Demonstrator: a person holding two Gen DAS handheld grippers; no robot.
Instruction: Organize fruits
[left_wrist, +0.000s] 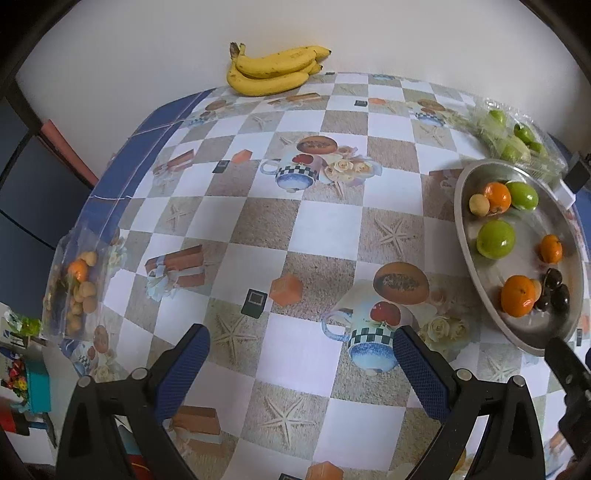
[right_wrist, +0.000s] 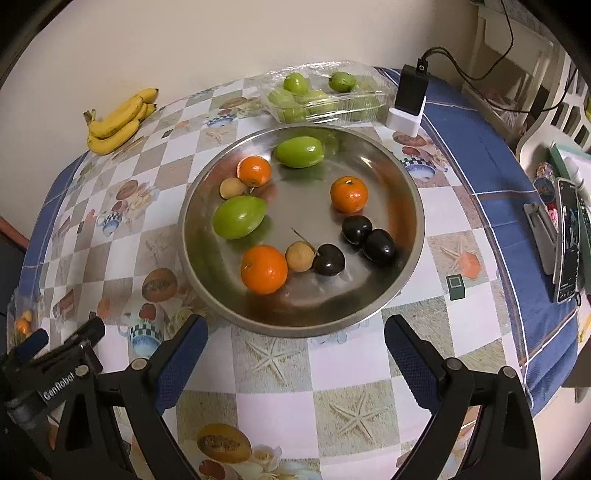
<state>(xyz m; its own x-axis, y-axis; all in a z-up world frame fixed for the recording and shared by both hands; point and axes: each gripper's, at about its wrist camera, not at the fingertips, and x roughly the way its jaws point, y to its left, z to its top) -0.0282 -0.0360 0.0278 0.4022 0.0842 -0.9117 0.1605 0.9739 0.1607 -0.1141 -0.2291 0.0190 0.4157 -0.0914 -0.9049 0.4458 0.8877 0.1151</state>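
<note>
- Right wrist view looks down over the metal bowl (right_wrist: 207, 295), which sits on the checked tablecloth (right_wrist: 273, 406) straight ahead of the right gripper (right_wrist: 293, 347); its near rim lies just past the fingertips.
- Right gripper's jaws stand wide apart with nothing between them.
- Inside the bowl lie three oranges, two green fruits, two small tan fruits and three dark ones; the nearest orange (right_wrist: 263, 269) is ahead and slightly left of the gripper's centre line, touching nothing but close beside a tan fruit (right_wrist: 300, 256).
- The green fruit (right_wrist: 239, 216) nearby has its long axis slanting from lower left to upper right, so gripping across it would, I judge, call for a wrist turn.
- Left wrist view shows the left gripper (left_wrist: 301, 347) also spread open and empty, over bare cloth; the bowl lies well off to its right.
- The right hand is plainly the nearer one to the bowl.
- Still outside it: the bananas (left_wrist: 275, 70) by the wall, a clear tray of green fruit (right_wrist: 325, 98) behind the bowl, and a clear bag of small fruit (left_wrist: 79, 284) at the left table edge, nearer the left hand.
</note>
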